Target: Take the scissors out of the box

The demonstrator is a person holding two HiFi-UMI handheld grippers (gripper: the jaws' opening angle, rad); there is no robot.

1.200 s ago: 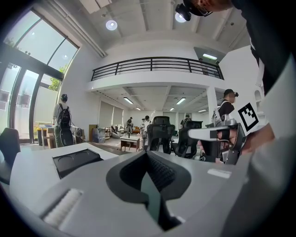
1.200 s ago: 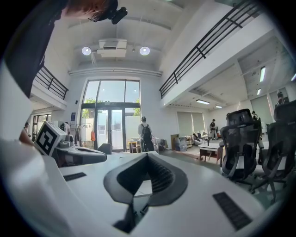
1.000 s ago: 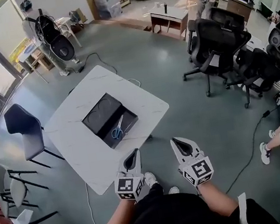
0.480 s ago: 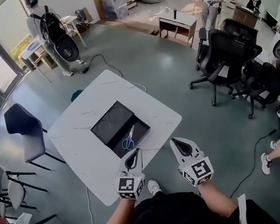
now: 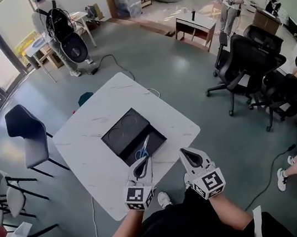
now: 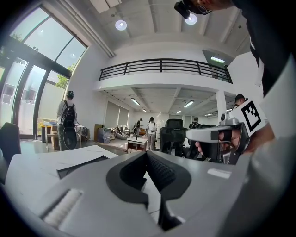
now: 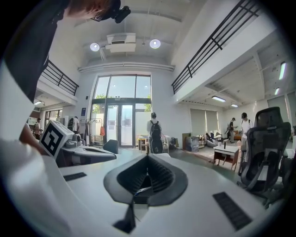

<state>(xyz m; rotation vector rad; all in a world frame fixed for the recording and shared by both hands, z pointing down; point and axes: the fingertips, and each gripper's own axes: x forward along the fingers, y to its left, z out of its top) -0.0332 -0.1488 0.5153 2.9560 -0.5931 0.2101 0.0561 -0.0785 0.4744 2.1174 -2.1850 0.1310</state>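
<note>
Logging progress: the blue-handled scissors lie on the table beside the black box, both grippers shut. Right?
No: the head view shows the scissors lying inside the black box, not beside it. The left gripper and right gripper are shut.

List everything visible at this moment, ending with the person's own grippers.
table: one, white, middle of the floor
box: one, black, open, on the table
scissors: one pair, blue handles, in the box's near end
side chair: one, dark, left of the table
office chairs: several, black, right side
desk: one, wooden, far end
bystanders: several, standing, background
left gripper: one, white, shut, empty, at the table's near edge
right gripper: one, white, shut, empty, beside the left
</note>
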